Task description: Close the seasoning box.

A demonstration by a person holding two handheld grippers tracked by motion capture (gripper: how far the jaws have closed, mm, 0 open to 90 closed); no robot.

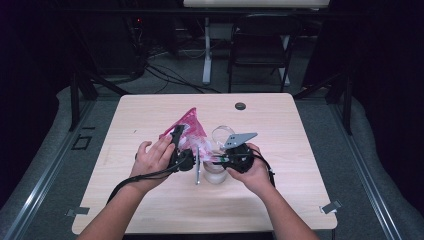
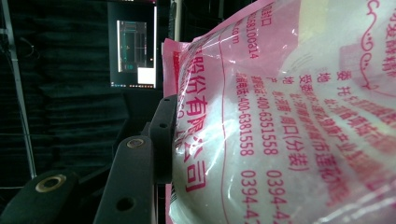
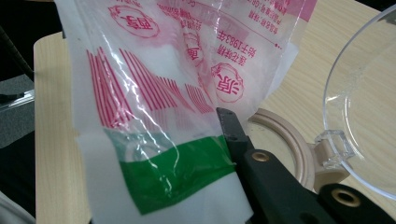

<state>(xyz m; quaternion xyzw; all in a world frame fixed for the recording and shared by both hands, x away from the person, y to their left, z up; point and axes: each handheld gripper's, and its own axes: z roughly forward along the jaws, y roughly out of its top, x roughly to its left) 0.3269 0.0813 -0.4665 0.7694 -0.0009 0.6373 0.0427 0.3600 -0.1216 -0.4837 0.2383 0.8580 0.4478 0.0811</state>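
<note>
A pink-printed plastic bag (image 1: 186,131) of white powder is held up above the middle of the counter (image 1: 150,115), tilted between both hands. The left gripper (image 1: 178,145) has its jaws clamped on the bag's bulging side; the right gripper (image 1: 226,159) has its jaws pinched tight on the bag's flat green-and-white end. Directly under the bag stands a clear jar (image 3: 369,107) with its hinged lid open, beside a tan ring (image 3: 285,140). A small dark disc (image 1: 240,106) lies well apart near the far edge.
</note>
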